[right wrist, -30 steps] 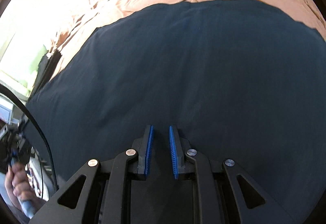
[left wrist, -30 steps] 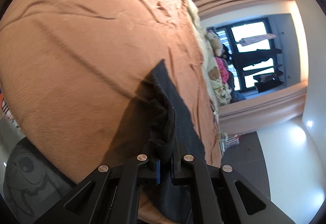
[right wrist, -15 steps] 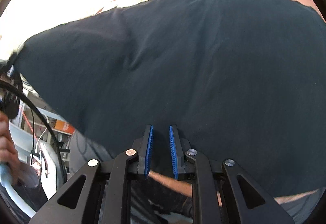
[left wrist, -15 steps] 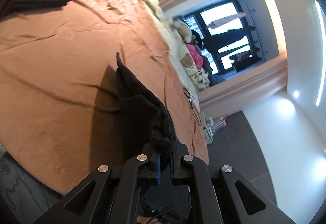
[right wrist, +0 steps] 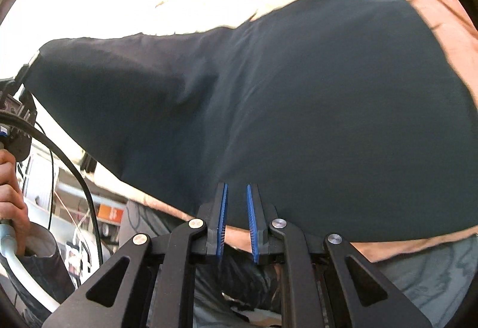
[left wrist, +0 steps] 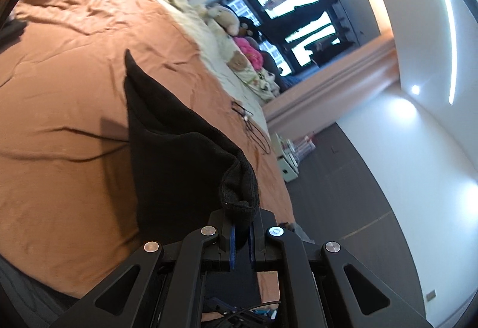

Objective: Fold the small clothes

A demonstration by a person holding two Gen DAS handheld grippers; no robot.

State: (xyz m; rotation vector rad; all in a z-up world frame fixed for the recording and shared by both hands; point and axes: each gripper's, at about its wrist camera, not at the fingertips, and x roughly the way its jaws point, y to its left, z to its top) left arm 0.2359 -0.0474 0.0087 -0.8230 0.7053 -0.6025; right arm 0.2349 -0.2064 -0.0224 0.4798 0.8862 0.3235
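While left tool (left wrist: 242, 234) pinches, garment (left wrist: 179, 160) hangs.

An orange-brown bedspread (left wrist: 74, 83) is covering the bed, creased toward eleven o'clock. Plush toys (left wrist: 236, 41) are lying along its far side at twelve o'clock, beside a dark-framed window (left wrist: 295, 17) that is letting in daylight (the panes are glaring white). A ceiling light strip (left wrist: 452, 35) is glowing at two o'clock, and grey flooring (left wrist: 343, 196) is stretching toward four o'clock.
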